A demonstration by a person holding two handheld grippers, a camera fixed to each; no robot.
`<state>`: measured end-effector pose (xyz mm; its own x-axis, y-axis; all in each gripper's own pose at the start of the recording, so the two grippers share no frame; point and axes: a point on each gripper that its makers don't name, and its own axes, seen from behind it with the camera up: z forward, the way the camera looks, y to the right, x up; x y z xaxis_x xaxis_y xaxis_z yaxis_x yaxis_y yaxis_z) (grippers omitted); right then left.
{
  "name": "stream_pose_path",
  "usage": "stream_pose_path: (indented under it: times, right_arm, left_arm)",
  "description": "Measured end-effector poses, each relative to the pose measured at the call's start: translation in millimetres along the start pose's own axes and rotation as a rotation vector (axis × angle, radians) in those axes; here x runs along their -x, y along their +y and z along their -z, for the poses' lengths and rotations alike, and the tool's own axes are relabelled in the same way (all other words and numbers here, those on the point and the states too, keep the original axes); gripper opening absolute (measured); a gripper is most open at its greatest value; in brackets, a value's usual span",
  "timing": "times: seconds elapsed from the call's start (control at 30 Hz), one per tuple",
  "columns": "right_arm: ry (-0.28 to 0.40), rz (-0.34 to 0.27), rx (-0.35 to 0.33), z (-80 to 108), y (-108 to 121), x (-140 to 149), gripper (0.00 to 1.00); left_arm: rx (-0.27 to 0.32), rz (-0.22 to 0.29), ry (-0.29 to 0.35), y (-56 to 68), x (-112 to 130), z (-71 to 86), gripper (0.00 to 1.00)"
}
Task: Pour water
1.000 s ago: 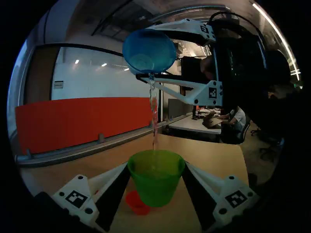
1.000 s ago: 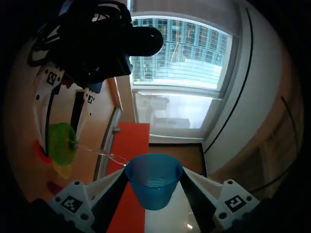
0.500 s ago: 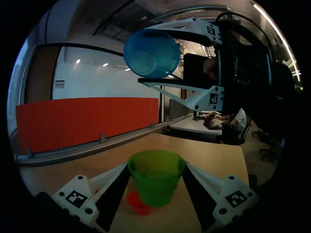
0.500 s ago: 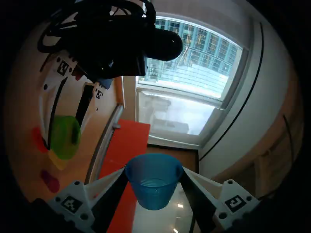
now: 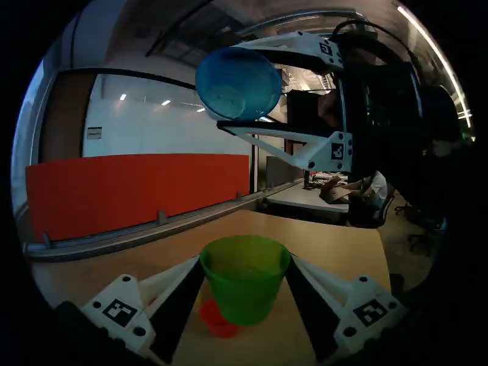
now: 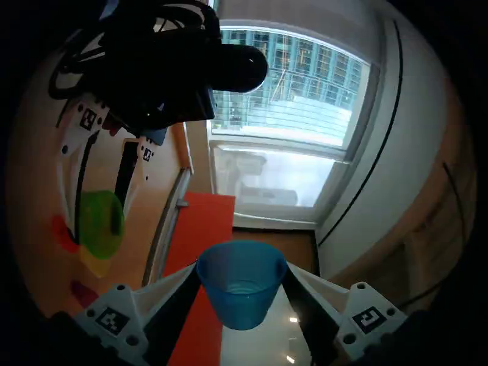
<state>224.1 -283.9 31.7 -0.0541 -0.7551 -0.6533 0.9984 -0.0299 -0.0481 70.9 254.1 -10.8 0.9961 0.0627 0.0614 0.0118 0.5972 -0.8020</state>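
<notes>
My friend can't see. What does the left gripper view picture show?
The left gripper grips a green cup over a tan table. Above it, the right gripper holds a blue cup tipped sideways, with no water falling. A small red object lies beneath the green cup.

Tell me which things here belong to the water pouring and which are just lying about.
In the job: blue cup, green cup, right hand-held gripper, left hand-held gripper.
Lying about: small red cup on the table.
</notes>
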Motion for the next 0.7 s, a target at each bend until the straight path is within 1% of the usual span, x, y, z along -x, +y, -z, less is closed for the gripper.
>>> stream_pose_path:
  times: [0.13,0.33,0.53,0.7]
  right_arm:
    - [0.007,-0.079,-0.008,2.2,-1,1,0.91]
    - [0.025,-0.224,-0.023,7.2,-2,0,0.91]
    - [0.046,-0.399,-0.036,13.0,-3,-6,0.91]
    - [0.059,-0.571,-0.05,18.2,-5,-13,0.91]
  left_arm:
    - [-0.004,-0.001,0.003,-1.4,-1,1.2,0.87]
    - [-0.009,-0.002,0.005,-3.4,-2,2.6,0.87]
    - [-0.012,-0.007,0.005,-3.2,-4,3.5,0.87]
    - [-0.012,-0.01,0.005,-2.4,-5,3.3,0.87]
